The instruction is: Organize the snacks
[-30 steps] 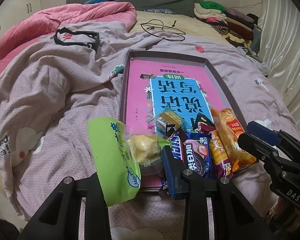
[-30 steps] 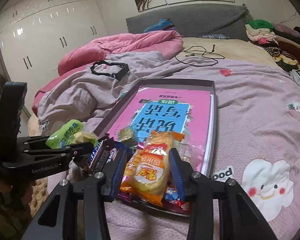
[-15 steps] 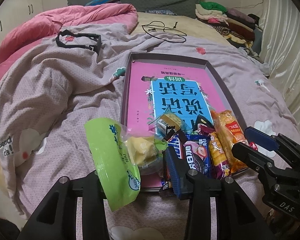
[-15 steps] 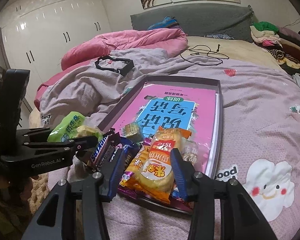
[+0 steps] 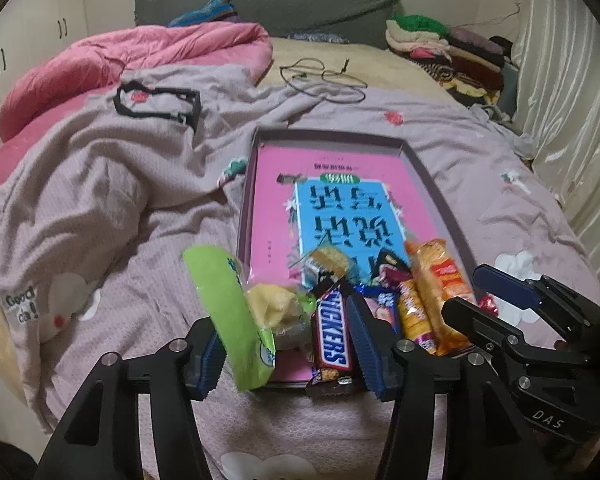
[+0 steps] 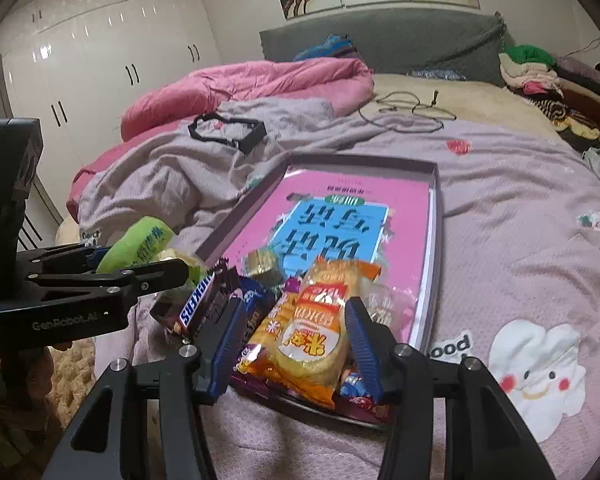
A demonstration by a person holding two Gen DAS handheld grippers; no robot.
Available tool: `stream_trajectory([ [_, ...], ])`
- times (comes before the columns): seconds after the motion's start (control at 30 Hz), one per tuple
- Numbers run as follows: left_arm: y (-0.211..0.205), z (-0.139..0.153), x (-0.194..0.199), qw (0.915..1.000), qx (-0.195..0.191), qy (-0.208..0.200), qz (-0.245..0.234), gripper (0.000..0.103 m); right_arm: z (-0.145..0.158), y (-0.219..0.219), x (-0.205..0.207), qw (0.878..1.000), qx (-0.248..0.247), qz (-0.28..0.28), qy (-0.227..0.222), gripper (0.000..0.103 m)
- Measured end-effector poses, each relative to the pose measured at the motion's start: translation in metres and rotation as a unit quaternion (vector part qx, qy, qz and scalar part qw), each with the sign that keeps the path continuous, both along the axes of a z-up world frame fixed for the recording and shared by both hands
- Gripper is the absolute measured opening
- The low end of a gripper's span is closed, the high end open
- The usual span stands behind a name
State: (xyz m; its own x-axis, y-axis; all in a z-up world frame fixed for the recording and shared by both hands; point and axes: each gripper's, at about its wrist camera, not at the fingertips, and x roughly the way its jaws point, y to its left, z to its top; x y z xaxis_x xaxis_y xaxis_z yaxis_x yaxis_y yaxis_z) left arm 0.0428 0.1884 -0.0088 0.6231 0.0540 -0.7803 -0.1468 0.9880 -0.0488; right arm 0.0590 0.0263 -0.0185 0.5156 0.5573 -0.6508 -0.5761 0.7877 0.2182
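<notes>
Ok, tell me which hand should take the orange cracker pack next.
Right. The right gripper already has its open fingers either side of the orange cracker pack; the left gripper straddles the Snickers bar.

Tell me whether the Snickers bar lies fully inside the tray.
Not fully. The Snickers bar lies across the near rim of the tray, its lower end sticking out over the bedspread.

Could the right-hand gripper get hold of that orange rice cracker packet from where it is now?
Probably yes. The right gripper already straddles the orange rice cracker packet, which lies on top of the pile at the tray's near end. Its jaws have just been opening and nothing covers the packet.
</notes>
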Motion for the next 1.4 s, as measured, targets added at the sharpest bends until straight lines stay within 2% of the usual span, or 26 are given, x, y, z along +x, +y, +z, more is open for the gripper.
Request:
stream_trajectory([
  [0.23, -0.006, 0.026, -0.013, 0.9996, -0.002, -0.027, 0.010, 0.075, 0.027, -0.016, -0.011, 0.999, 0.017, -0.026, -0.035, 0.067],
  [0.5, -0.025, 0.040, -0.047, 0.9991, 0.009, -0.040, 0.014, 0.076, 0.048, -0.043, -0.042, 0.998, 0.009, -0.043, -0.046, 0.082],
  [0.7, -0.037, 0.032, -0.074, 0.9992, 0.003, -0.036, 0.017, 0.076, 0.042, -0.059, -0.070, 0.999, -0.012, -0.039, -0.034, 0.086],
  [0.9, -0.043, 0.018, -0.092, 0.9993, -0.008, -0.013, 0.034, 0.076, 0.033, -0.070, -0.096, 0.999, -0.028, -0.037, -0.022, 0.089],
  [1.2, -0.065, 0.007, -0.104, 0.9998, -0.005, 0.011, 0.015, 0.076, 0.030, -0.067, -0.101, 0.998, -0.036, -0.045, -0.017, 0.095],
  [1.4, -0.068, 0.010, -0.105, 0.9998, 0.001, 0.003, 0.017, 0.076, 0.029, -0.069, -0.099, 0.998, -0.035, -0.050, -0.014, 0.095],
])
